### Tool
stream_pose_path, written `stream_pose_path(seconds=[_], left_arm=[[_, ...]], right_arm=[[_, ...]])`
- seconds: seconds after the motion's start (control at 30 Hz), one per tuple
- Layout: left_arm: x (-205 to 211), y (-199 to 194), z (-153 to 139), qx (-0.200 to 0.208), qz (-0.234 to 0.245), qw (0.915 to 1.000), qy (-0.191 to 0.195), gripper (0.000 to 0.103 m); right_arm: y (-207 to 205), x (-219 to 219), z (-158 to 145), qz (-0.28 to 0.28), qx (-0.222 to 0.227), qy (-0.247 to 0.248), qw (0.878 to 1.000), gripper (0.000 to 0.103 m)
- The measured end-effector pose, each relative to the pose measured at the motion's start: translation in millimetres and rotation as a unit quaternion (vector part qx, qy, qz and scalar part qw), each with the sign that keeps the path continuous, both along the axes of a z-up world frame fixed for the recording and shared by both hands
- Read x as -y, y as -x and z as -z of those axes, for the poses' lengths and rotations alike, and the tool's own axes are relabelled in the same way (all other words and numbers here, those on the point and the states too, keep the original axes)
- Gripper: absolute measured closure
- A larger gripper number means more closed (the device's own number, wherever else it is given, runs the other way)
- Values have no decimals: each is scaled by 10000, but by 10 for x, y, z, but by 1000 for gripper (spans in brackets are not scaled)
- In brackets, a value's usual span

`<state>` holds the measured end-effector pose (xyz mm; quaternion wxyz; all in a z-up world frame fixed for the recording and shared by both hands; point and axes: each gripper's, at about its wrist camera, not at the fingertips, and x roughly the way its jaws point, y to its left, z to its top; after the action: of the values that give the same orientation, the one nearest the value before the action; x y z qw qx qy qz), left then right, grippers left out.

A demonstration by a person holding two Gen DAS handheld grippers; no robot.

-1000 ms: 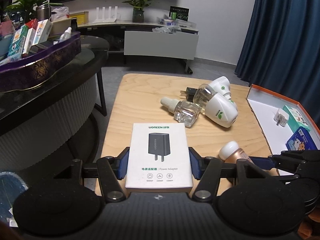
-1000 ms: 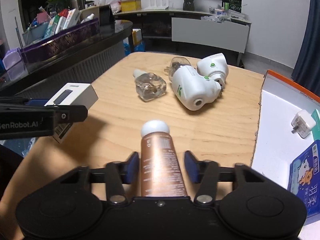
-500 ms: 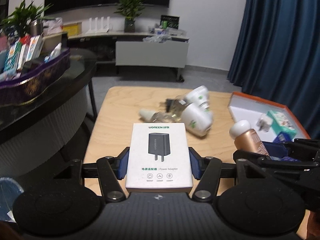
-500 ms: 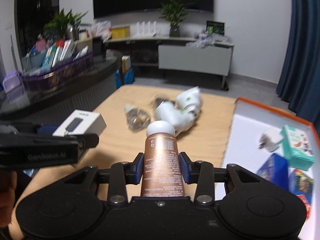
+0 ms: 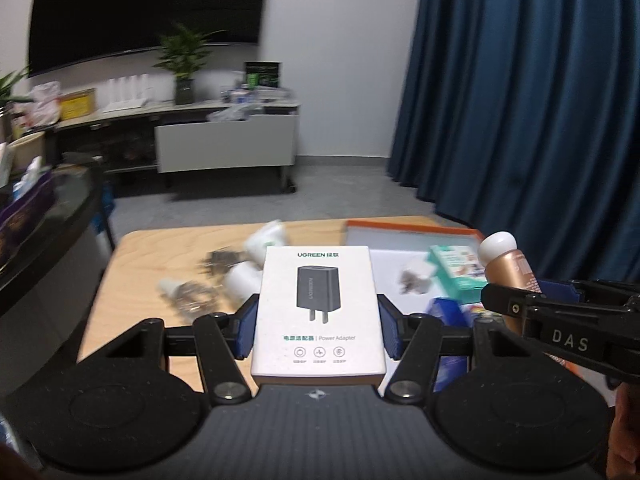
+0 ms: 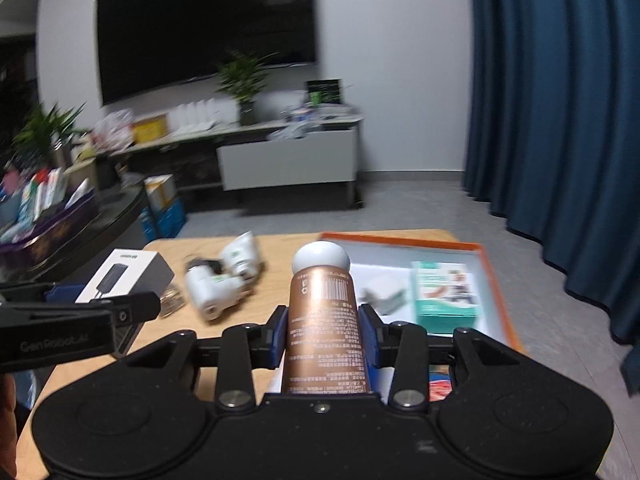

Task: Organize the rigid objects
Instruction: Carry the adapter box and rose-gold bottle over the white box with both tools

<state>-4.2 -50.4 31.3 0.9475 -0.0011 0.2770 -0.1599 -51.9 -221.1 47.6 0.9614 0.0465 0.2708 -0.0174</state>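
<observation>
- Holding one item in each gripper, we have both raised above a wooden table (image 5: pixel 132 264), with an orange-rimmed tray (image 6: pixel 490 276) at its right side.
- Our left gripper (image 5: pixel 318 324) has its jaws closed on a white adapter box (image 5: pixel 318 308). The pads press its two long sides and the printed face looks up.
- The box looks like light, stiff card with flat sides, so we judge the grip secure. Squeezing harder could dent the card.
- Our right gripper (image 6: pixel 322 332) has its jaws closed on a copper bottle (image 6: pixel 324 320), which lies along the fingers with its white cap (image 6: pixel 320 258) pointing forward.
- The bottle looks smooth and round, so it may slip or roll in the pads. We judge the mid-body grip, away from the cap, to be the best hold.
- In the left view the bottle (image 5: pixel 510 264) hangs over the tray's near side.
- The tray (image 5: pixel 404 227) has a white floor. It holds a teal carton (image 6: pixel 446 292), a small white plug (image 6: pixel 380 292) and a blue box (image 5: pixel 450 312). Something red shows at its near end, too hidden to name.
- Loose on the table lie two white plug-in units (image 6: pixel 220 280) and a clear vial (image 5: pixel 188 298), all blurred.
- We judge the bare tray floor between plug and blue box to be the likely spot for both items.
</observation>
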Motion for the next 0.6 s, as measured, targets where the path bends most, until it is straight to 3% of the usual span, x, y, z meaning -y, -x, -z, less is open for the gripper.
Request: stream_pose_path(seconds=[0.27,0.6], left_arm=[[327,-12,-68,81,317,9995,-11,44],[485,46,-24,122,482,9987,-96,44]], right_arm=[[184,413,-65,524,96,-135,9985,57],[252,562,-64,622,105,-246,9977,57]])
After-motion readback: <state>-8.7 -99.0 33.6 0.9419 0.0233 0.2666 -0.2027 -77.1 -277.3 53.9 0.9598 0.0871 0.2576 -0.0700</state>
